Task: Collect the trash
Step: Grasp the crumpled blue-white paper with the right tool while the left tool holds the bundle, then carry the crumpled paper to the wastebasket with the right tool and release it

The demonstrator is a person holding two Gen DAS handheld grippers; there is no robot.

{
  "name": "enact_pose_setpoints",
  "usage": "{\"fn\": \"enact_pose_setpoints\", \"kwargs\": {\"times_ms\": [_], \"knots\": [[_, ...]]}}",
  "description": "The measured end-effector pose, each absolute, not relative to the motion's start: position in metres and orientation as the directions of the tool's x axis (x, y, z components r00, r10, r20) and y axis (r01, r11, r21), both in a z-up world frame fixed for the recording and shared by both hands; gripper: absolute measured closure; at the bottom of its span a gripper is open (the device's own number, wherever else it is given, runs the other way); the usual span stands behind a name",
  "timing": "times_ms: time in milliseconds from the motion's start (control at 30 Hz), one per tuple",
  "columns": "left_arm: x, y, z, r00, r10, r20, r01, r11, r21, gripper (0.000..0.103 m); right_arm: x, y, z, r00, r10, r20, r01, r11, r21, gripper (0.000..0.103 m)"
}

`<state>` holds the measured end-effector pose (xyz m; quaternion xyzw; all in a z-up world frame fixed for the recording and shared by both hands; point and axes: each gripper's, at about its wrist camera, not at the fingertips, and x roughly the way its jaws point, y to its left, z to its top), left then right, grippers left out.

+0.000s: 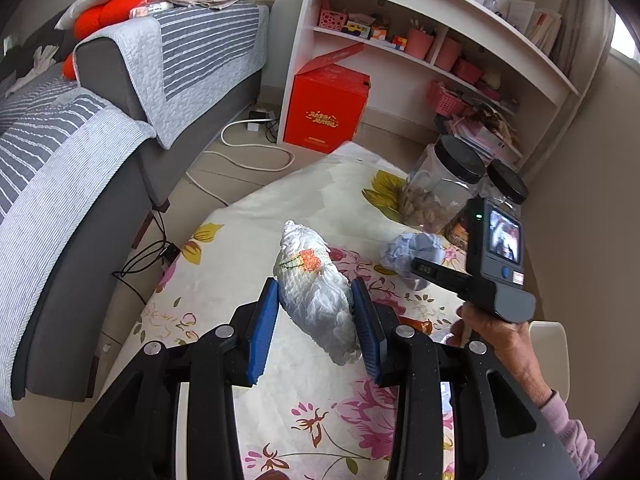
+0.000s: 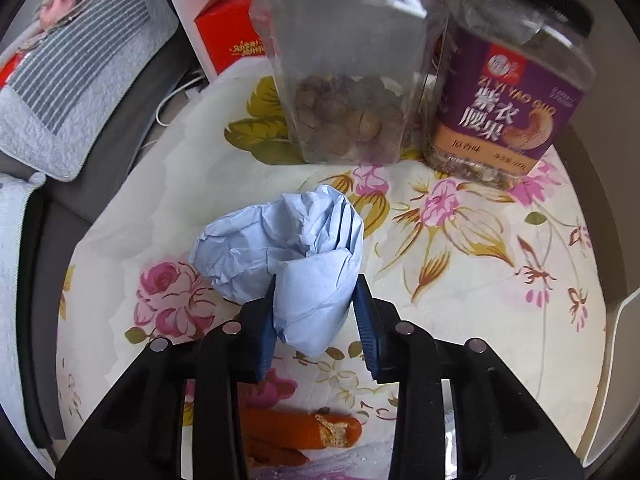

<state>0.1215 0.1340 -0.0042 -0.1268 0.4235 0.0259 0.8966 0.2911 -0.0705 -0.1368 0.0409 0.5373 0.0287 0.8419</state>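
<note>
My left gripper (image 1: 315, 294) is shut on a crumpled white paper towel wad (image 1: 314, 292) with an orange print, over the floral tablecloth (image 1: 248, 216). My right gripper (image 2: 316, 294) is shut on a crumpled light blue paper wad (image 2: 288, 248) on the same table; that wad also shows in the left wrist view (image 1: 412, 250) beside the right gripper's body (image 1: 476, 268). An orange wrapper with a torn end (image 2: 304, 430) lies on the cloth under the right gripper.
A clear jar of nuts with a black lid (image 2: 348, 80) and a purple-labelled jar (image 2: 504, 92) stand at the table's far side. A grey sofa (image 1: 100, 128), cables on the floor (image 1: 248, 156), a red box (image 1: 326, 108) and a white shelf (image 1: 440, 40) lie beyond.
</note>
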Motion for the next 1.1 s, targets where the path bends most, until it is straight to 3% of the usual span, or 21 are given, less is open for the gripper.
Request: {"fn": "enact_pose_setpoints", "kwargs": {"times_ms": [467,1100], "knots": [[0.116,0.125,-0.003,0.646,-0.065,-0.761,-0.131,0.972,-0.194,0.066,0.233,-0.075,-0.064,0.553,0.174,-0.815,-0.101,0.985,0.142,0.07],[0.102,0.098,-0.006,0.674,-0.066,-0.736,-0.081,0.984,-0.162,0.066,0.136,-0.106,-0.023,0.667,0.204,-0.717,-0.125,0.979,0.163,0.07]]}}
